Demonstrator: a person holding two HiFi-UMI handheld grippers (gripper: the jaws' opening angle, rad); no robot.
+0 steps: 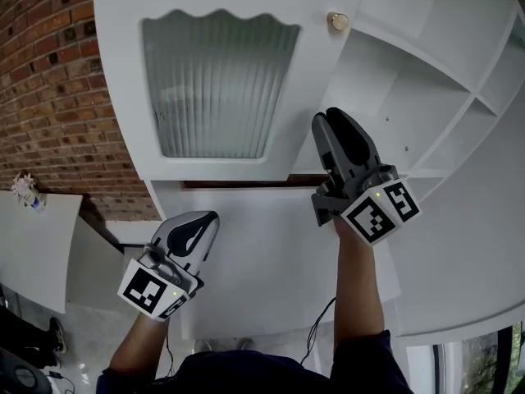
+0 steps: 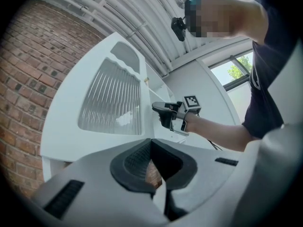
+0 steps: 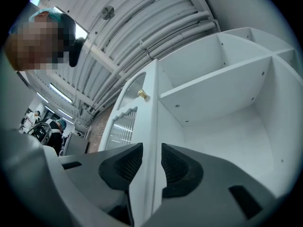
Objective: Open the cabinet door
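The white cabinet door (image 1: pixel 123 97), with a ribbed glass panel (image 1: pixel 213 89) and a brass knob (image 1: pixel 337 21), stands swung out from the cabinet. In the head view my right gripper (image 1: pixel 332 117) is raised at the door's free edge, below the knob. In the right gripper view the door edge (image 3: pixel 150 117) runs between the jaws of my right gripper (image 3: pixel 151 150); the pads stand slightly off it, so it is open. My left gripper (image 1: pixel 209 217) hangs lower left, shut and holding nothing. In the left gripper view, the left gripper (image 2: pixel 151 141) faces the door (image 2: pixel 71 126) and the right gripper (image 2: pixel 158 109).
Bare white shelves (image 1: pixel 426 80) show inside the cabinet to the right of the door. A red brick wall (image 1: pixel 49 72) runs along the left, with a white table (image 1: pixel 33 245) below it. A thin cable (image 1: pixel 320 322) hangs by my right forearm.
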